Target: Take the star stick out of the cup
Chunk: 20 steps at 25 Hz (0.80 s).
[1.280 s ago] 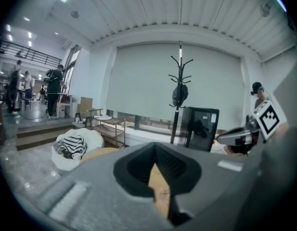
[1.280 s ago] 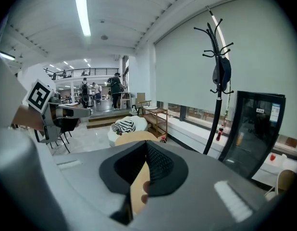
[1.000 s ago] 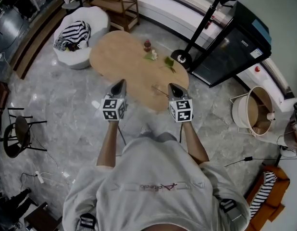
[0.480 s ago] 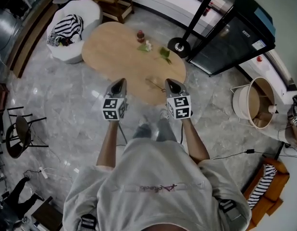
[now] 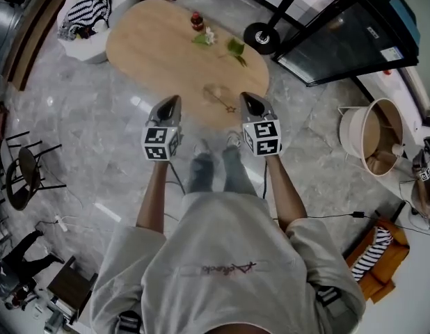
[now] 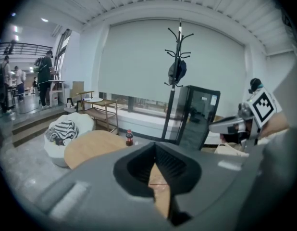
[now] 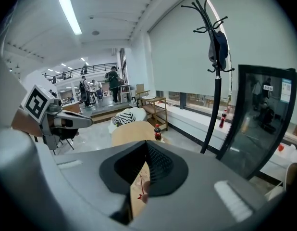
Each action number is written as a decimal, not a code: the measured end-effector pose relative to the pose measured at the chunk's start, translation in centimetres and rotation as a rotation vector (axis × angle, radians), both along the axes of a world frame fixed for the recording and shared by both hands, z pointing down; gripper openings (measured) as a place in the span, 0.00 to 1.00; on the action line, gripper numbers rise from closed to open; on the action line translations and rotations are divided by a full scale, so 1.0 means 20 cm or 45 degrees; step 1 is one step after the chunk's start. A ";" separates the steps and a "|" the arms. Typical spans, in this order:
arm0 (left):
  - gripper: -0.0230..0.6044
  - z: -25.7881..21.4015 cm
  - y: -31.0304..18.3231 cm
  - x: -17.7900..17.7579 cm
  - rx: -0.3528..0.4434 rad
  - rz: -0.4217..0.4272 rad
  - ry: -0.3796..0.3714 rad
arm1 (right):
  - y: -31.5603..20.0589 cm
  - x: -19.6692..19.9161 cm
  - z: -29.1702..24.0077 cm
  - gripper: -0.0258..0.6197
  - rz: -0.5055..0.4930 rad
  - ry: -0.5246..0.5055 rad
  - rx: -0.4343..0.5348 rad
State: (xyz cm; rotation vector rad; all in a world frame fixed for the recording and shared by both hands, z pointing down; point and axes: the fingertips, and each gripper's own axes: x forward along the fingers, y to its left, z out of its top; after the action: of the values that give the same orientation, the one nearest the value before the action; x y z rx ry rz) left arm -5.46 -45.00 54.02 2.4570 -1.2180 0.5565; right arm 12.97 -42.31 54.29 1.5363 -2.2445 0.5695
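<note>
On the near part of the oval wooden table [image 5: 152, 44] stands a faint clear cup [image 5: 213, 91]. The thin star stick [image 5: 225, 103] slants out of it, its star toward me. My left gripper [image 5: 170, 101] is level with the table's near edge, left of the cup, and is shut on nothing. My right gripper [image 5: 247, 98] is just right of the star, its jaws together with nothing in them. The right gripper view shows the red star stick [image 7: 140, 192] through the slit of the right gripper [image 7: 142, 172]. The left gripper [image 6: 155, 177] frames a thin red line on the tabletop.
A cola bottle [image 5: 195, 21] and green leaves [image 5: 236, 47] lie on the table's far side. Around it are a white beanbag [image 5: 90, 16] with striped cloth, a coat stand base [image 5: 258, 37], a black glass cabinet [image 5: 354, 33], a round white bin [image 5: 371, 138] and a black chair [image 5: 24, 186].
The table sits higher and further left in the head view, and the person's legs now show below the grippers. Both grippers stay side by side, jaws together.
</note>
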 end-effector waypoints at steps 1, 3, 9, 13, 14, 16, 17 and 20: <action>0.04 0.03 -0.01 0.01 -0.006 0.001 -0.005 | 0.00 0.02 0.04 0.05 0.002 -0.004 -0.011; 0.04 0.09 -0.02 0.03 -0.021 0.003 -0.011 | -0.01 0.04 0.12 0.05 0.002 -0.004 -0.039; 0.04 0.34 -0.05 0.08 -0.084 0.037 -0.045 | -0.01 0.09 0.36 0.05 0.011 -0.016 -0.113; 0.04 0.55 -0.05 0.13 -0.117 0.064 -0.054 | 0.01 0.12 0.51 0.05 0.004 -0.020 -0.153; 0.04 0.60 -0.04 0.15 -0.123 0.076 -0.058 | 0.01 0.13 0.55 0.05 0.006 -0.024 -0.159; 0.04 0.71 -0.04 0.18 -0.136 0.097 -0.069 | 0.02 0.14 0.63 0.05 0.014 -0.032 -0.167; 0.04 0.76 -0.03 0.19 -0.145 0.106 -0.075 | 0.02 0.14 0.67 0.05 0.017 -0.036 -0.171; 0.04 0.91 0.01 0.21 -0.161 0.134 -0.089 | 0.05 0.15 0.79 0.05 0.028 -0.056 -0.181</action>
State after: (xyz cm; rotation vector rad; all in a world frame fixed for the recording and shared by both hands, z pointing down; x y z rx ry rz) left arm -1.28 -44.81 72.14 2.4227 -1.0496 0.7314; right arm 15.91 -41.38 70.06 1.4933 -2.1702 0.7595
